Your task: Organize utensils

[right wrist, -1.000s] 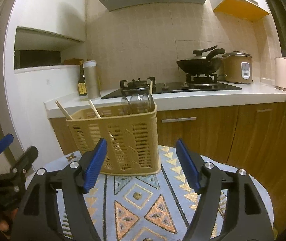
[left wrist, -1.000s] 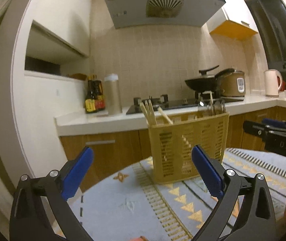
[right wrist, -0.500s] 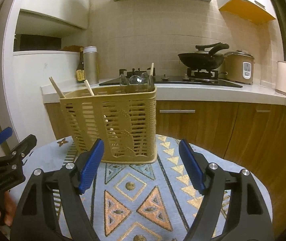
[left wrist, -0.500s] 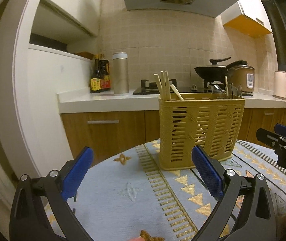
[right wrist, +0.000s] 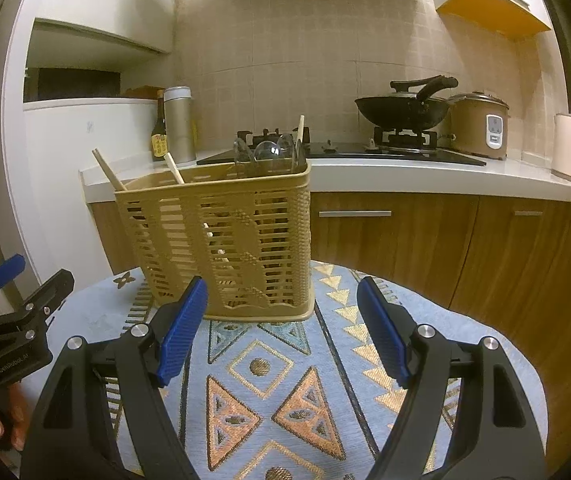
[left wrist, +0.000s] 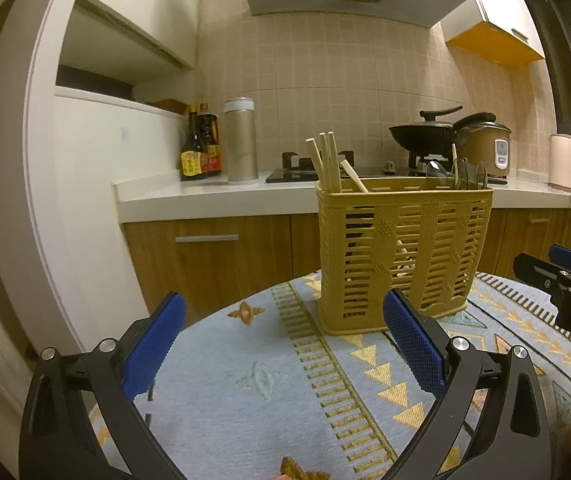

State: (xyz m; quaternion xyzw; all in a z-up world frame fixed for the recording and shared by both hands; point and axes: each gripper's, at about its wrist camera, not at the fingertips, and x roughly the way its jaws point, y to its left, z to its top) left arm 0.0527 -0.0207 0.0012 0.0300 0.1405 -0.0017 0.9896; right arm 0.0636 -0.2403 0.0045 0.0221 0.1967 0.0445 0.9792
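A yellow slotted utensil basket (left wrist: 401, 256) stands upright on the patterned round table; it also shows in the right wrist view (right wrist: 221, 240). Wooden chopsticks (left wrist: 325, 164) stick up from its left end, and spoons (left wrist: 465, 172) with one chopstick stand at its right end. In the right wrist view the chopsticks (right wrist: 109, 172) lean left and the spoons (right wrist: 269, 152) sit at the far right corner. My left gripper (left wrist: 281, 340) is open and empty, just short of the basket. My right gripper (right wrist: 281, 324) is open and empty, right in front of the basket.
The table carries a light blue cloth (left wrist: 245, 380) with gold and orange triangles (right wrist: 269, 396). Behind are wooden cabinets (right wrist: 405, 236), a white counter (left wrist: 205, 196) with bottles (left wrist: 199, 152), a canister, a wok (right wrist: 401, 112), a rice cooker (right wrist: 479, 124) and a kettle (right wrist: 569, 148).
Both grippers have lowered and tilted, so the basket now sits higher in both views. Both stay open and empty. The basket has not moved.
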